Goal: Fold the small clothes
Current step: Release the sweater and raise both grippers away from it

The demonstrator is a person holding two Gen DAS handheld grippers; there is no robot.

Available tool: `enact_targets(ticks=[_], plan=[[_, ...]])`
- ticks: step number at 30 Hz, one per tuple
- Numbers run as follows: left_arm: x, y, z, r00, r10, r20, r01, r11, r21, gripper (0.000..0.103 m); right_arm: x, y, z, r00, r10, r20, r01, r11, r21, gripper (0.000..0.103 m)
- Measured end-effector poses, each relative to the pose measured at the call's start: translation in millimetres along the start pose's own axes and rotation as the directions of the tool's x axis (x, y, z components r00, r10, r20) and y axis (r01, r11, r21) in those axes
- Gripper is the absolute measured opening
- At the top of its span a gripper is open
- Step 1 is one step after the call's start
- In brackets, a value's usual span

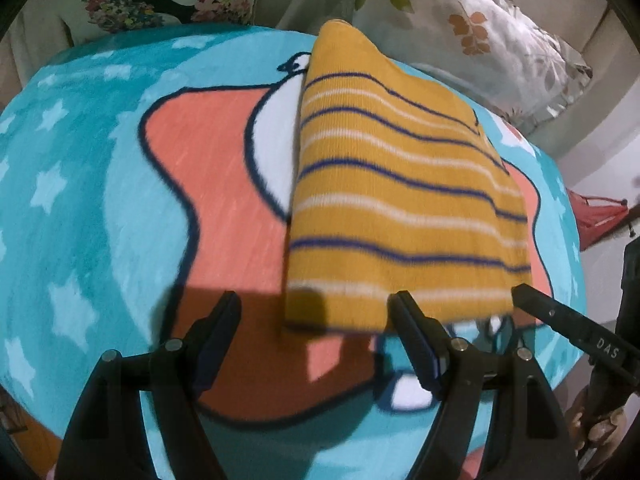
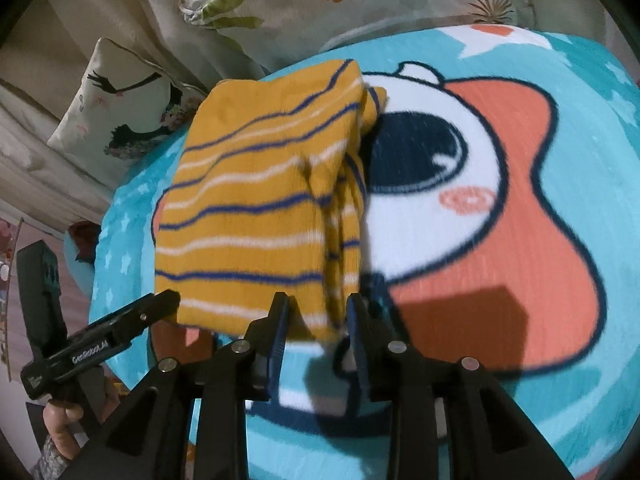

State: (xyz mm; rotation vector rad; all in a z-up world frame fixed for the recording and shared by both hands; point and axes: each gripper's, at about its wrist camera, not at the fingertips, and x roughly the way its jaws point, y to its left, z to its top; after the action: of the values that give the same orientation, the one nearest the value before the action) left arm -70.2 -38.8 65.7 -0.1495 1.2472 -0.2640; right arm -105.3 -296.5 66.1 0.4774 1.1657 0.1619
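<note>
"DAS" reads on the right gripper [image 1: 560,316]. Left gripper [image 1: 316,312] spread wide, holding nothing. Right jaws part-open around the near edge of the folded striped garment [image 2: 256,216], which lies on the blanket [image 2: 520,420].

black tool [image 1: 316,312] arms, silver screws, blue pads [image 2: 280,332], white lettering.

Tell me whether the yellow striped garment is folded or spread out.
Folded. The yellow striped garment lies as a compact rectangle on the blanket, with stacked layers visible along its right edge.
</note>
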Motion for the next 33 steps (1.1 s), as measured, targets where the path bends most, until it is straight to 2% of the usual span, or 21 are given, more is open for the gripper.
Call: enact_targets(ticks=[9,23,26,29,33], plan=[[-32.3,13.2,-38.1,0.999,0.030,0.012,-0.030,0.999,0.046,0.077,-13.7,21.1,-44.8,0.999,-0.032,0.001,0.032,0.999,0.018,0.042],[-98.4,34.9,-87.4,0.988,0.087,0.125,-0.097,0.992,0.079,0.077,-27.8,65.3,-91.3,0.999,-0.045,0.018,0.045,0.999,-0.006,0.049],[-114.9,37.7,-94.5,0.979,0.103,0.174,-0.119,0.990,0.081,0.077,-28.3,73.4,-98.8,0.999,-0.050,0.015,0.051,0.999,-0.015,0.050],[-132.8,41.1,-99.6,0.961,0.137,0.239,-0.160,0.984,0.082,0.077,-28.2,81.7,-105.8,0.998,-0.059,0.010,0.059,0.998,-0.027,0.052],[-155.1,44.6,-105.8,0.921,0.192,0.338,-0.227,0.971,0.069,0.082,-27.8,91.9,-112.0,0.998,-0.066,0.007,0.066,0.997,-0.039,0.053]])
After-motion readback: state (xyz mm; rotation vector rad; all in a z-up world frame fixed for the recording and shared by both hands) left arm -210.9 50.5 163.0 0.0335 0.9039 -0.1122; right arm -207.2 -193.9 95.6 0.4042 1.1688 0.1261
